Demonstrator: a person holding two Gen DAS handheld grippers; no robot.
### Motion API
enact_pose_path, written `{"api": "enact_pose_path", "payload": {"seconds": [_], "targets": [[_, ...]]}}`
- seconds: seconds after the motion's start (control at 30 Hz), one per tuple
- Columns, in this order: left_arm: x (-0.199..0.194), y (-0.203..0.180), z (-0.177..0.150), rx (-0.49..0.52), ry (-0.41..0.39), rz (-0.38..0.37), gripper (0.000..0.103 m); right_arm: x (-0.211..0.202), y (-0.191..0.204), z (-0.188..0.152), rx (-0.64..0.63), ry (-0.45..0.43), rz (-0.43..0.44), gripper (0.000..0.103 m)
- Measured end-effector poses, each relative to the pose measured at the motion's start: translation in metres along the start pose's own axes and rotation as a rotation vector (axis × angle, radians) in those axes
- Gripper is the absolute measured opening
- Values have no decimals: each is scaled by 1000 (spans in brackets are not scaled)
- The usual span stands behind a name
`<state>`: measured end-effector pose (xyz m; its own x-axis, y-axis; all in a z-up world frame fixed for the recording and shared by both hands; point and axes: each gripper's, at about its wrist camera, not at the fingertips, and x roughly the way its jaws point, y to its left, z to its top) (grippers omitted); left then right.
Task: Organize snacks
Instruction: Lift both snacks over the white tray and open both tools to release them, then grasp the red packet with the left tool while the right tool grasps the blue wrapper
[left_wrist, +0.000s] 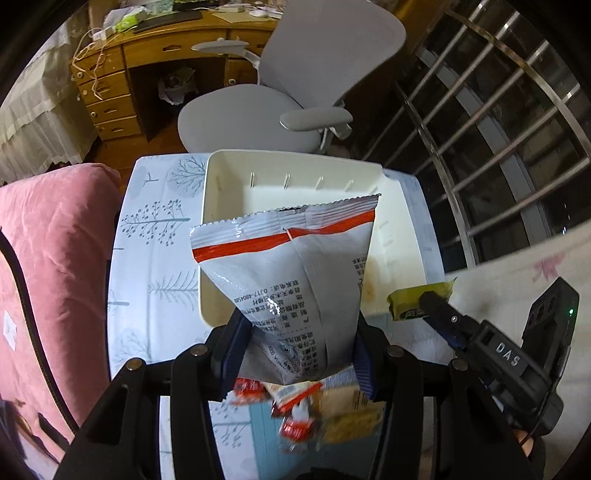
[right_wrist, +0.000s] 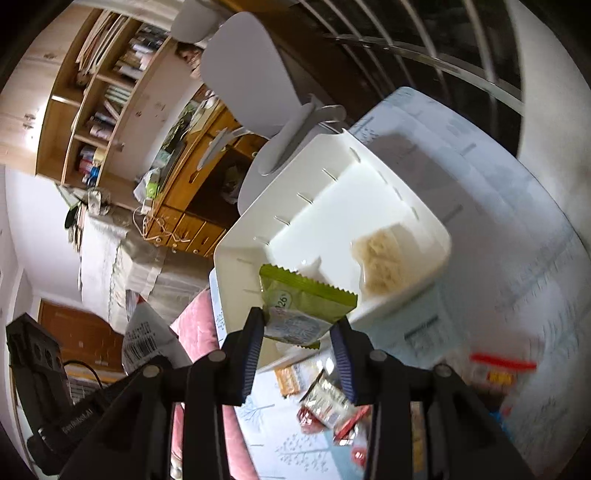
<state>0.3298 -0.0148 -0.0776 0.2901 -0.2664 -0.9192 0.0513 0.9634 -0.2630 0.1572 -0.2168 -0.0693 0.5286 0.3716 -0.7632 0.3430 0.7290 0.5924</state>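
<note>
left wrist view alone shows the left gripper (left_wrist: 301, 343) pinching a silver snack bag (left_wrist: 284, 277) with a red stripe, held upright over the near edge of the white bin (left_wrist: 221, 173) on the tree-print tablecloth (left_wrist: 155, 236). at 4 o'clock the right gripper (left_wrist: 430, 301) reaches in, tilted toward 10 o'clock, nipping a small green packet (left_wrist: 413, 301) beside the bin's near right corner. right wrist view alone shows the bin's floor, with a pale cracker pack (right_wrist: 380, 258) lying in its 3 o'clock corner, and the green packet (right_wrist: 303, 306) clamped between the right gripper (right_wrist: 301, 332) fingers just over the rim. loose red snack packets (right_wrist: 325, 406) lie on the cloth at 6 o'clock; the left gripper's body sits at 8 o'clock.
</note>
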Motion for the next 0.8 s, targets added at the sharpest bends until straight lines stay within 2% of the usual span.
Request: {"api": "enact_pose_path", "payload": {"seconds": [0.07,0.13,0.17,0.2,0.27,0.47,0.8], "targets": [[5,0,4,-19,-22,21,51,7,-1,6,-14,10,0,37],[8,-1,8,-21,-46,40,66,15,-2,11,-24,24,-1,38],[8,-2,10,-15,-54,50,79,19,-3,13,-26,34,2,39],[8,-3,12,-9,-66,62,80,24,-3,15,-27,45,-3,39],[6,-4,13,1,-78,73,82,30,-5,16,-26,68,-14,41],[9,0,10,-18,-49,83,83,30,-15,14,10,91,-9,44],[-15,1,-22,32,-39,38,83,-10,-21,-5,57,17,-18,48]]}}
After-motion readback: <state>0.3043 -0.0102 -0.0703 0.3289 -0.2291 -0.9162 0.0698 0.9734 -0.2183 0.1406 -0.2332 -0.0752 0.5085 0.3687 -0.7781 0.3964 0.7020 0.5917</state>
